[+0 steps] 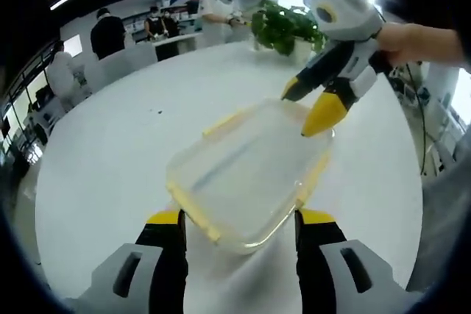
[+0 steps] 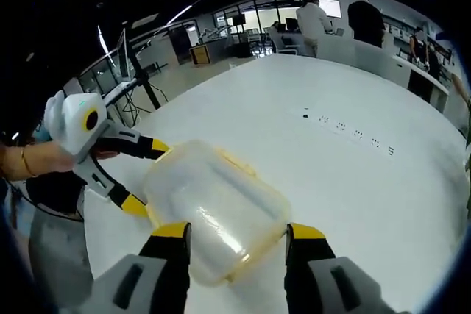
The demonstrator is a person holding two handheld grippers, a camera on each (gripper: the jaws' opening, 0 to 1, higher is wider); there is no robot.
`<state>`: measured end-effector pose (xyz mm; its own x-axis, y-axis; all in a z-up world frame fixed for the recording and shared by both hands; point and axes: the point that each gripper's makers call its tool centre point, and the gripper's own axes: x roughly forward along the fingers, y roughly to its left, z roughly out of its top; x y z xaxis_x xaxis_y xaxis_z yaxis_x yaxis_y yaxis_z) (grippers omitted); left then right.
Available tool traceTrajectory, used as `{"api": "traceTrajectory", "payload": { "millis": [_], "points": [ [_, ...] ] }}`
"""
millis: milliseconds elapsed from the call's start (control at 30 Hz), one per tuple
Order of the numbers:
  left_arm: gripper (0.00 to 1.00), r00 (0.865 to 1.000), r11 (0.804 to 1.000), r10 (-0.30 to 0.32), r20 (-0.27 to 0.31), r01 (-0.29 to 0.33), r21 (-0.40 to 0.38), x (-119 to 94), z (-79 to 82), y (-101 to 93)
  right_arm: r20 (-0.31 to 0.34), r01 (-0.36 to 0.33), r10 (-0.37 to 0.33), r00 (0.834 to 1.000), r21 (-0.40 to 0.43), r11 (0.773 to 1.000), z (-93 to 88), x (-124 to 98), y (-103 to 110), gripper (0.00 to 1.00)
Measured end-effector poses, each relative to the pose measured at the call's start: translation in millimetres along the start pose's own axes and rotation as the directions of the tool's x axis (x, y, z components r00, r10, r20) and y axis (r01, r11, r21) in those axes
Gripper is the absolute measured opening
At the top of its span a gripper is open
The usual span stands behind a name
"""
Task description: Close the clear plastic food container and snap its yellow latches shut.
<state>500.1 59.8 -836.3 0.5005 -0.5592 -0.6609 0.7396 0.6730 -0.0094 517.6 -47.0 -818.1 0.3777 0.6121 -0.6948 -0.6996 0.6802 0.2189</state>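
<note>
Container (image 1: 246, 174) lidded on white table (image 1: 103, 159), left gripper (image 1: 239, 222) and right gripper (image 2: 232, 234) jaws spread wide at opposite ends, gripping nothing.

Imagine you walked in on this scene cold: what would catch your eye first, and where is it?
First, the clear plastic container with its lid on, sitting on the round white table between both tools. The left tool stands open astride its near end; in the left gripper view the right tool reaches over the far end from above. Behind, a leafy green plant stands at the table's far edge, with people beyond.
</note>
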Motion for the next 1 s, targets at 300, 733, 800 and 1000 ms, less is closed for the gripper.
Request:
{"api": "traceTrajectory", "payload": {
  "millis": [300,733,800,1000],
  "points": [
    [0.57,1.000,1.000,0.005,-0.006,-0.005,0.008,0.4,0.1,1.1,0.005,-0.001,0.001,1.000,0.030,1.000,-0.4,0.7,-1.2,0.50],
    [0.57,1.000,1.000,0.026,-0.003,-0.026,-0.004,-9.2,-1.0,2.6,0.035,0.028,-0.028,0.999,0.019,0.999,1.1,-5.3,4.8,0.53],
    [0.58,1.000,0.999,0.030,-0.004,-0.030,-0.009,-12.5,-1.9,2.5,0.045,0.031,-0.032,0.998,0.020,0.999,2.7,-8.0,4.6,0.53],
    [0.59,0.999,0.999,0.044,0.001,-0.044,-0.021,-24.3,-4.2,1.2,0.058,0.037,-0.038,0.998,0.021,0.999,2.3,-17.6,11.6,0.53]
  ]
}}
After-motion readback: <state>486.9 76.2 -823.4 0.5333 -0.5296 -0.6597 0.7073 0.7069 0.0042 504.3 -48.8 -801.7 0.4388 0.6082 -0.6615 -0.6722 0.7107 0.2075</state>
